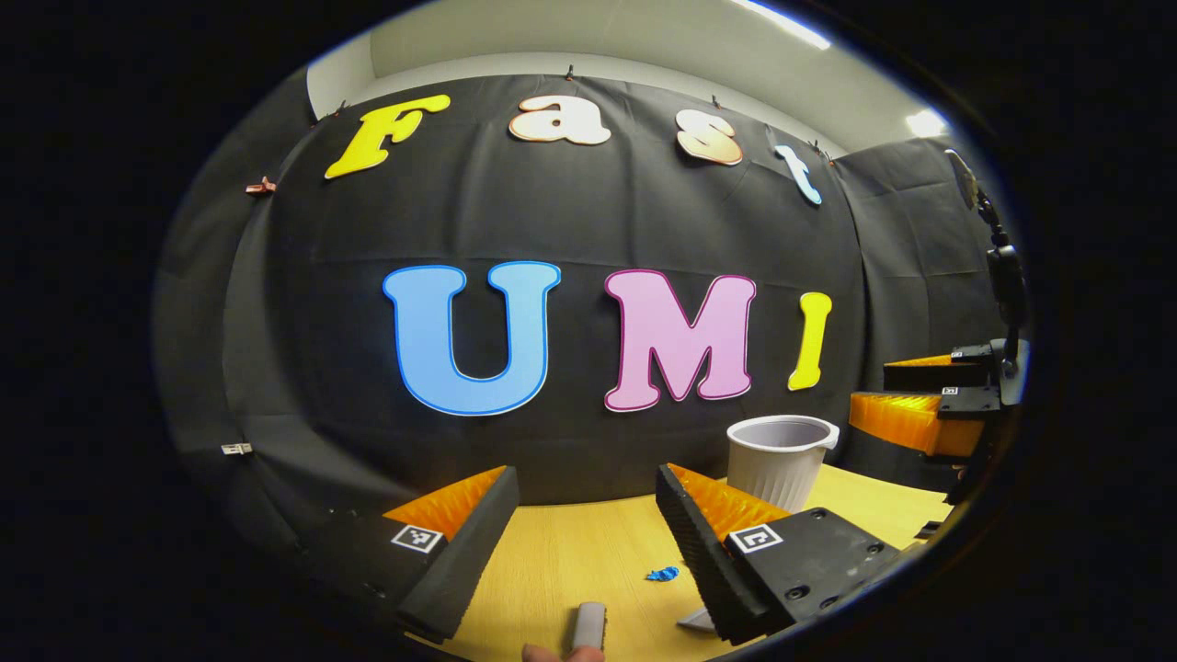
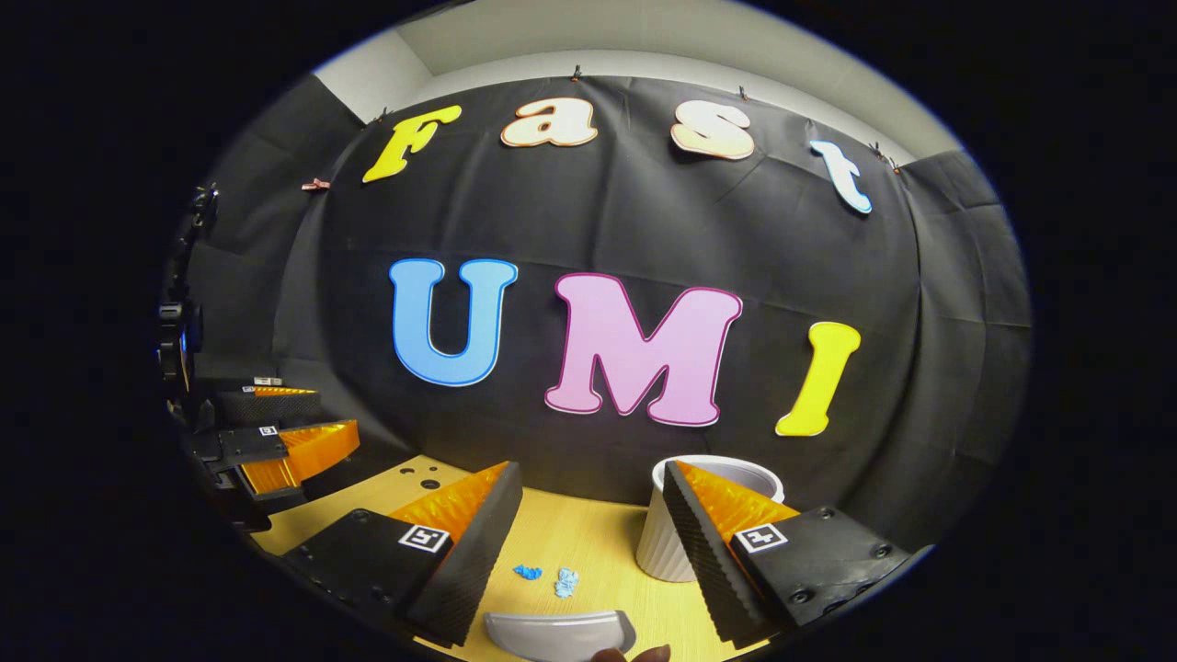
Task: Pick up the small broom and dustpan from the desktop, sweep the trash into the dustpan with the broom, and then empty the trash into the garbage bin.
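The dustpan [image 2: 561,634] lies on the table [image 2: 588,542] at the near edge of the right gripper view, its pan looking bare. Just beyond it sit 2 blue scraps of trash [image 2: 528,572] [image 2: 566,582], and right of those stands the ribbed white garbage bin [image 2: 667,552]; its inside cannot be seen. In the left gripper view, the broom's grey handle [image 1: 588,625] lies near a blue scrap, with the bin [image 1: 780,460] farther right. The left claw [image 1: 579,524] and right claw [image 2: 584,533] both gape wide, holding nothing.
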Available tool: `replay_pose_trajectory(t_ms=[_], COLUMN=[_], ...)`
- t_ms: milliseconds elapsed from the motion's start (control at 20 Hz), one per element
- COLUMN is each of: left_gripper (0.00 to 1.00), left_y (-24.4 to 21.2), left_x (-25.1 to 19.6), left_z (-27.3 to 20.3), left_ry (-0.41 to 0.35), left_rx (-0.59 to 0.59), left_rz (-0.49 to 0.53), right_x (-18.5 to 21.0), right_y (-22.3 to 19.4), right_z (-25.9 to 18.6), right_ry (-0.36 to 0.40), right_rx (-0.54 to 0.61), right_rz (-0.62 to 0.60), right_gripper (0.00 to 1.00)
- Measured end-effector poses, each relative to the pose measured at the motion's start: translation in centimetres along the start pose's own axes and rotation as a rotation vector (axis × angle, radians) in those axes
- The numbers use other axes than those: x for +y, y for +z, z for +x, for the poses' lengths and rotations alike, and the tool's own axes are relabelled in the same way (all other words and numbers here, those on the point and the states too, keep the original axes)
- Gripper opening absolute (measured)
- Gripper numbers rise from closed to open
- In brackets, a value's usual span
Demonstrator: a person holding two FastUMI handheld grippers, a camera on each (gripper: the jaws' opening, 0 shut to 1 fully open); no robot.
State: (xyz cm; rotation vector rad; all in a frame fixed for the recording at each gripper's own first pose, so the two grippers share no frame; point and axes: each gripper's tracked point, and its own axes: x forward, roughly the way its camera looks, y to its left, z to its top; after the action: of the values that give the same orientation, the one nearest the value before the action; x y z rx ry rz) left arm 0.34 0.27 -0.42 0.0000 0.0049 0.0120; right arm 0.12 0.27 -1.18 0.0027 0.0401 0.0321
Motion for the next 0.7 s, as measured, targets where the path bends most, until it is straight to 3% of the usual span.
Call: replay_pose_trajectory(t_ms=[250,500,700], left_gripper=[0.97,0.97,0.97], left_y=[-1.3,-2.8,-3.9], left_x=[0.3,1.0,1.7], left_z=[-0.4,-1.0,-1.6], left_ry=[0.003,0.022,0.042], left_rx=[0.018,0.045,0.07], left_rz=[0.009,0.007,0.005], right_x=[-0.1,-1.0,-0.8], right_y=[-7.3,-17.6,-23.7], right_z=[-2.4,-6.4,-8.9], right_ry=[0.083,0.12,0.14], right_rx=[0.282,0.582,0.735], right_rz=[0.034,-0.012,0.038], right_gripper=[0.97,0.96,0.96])
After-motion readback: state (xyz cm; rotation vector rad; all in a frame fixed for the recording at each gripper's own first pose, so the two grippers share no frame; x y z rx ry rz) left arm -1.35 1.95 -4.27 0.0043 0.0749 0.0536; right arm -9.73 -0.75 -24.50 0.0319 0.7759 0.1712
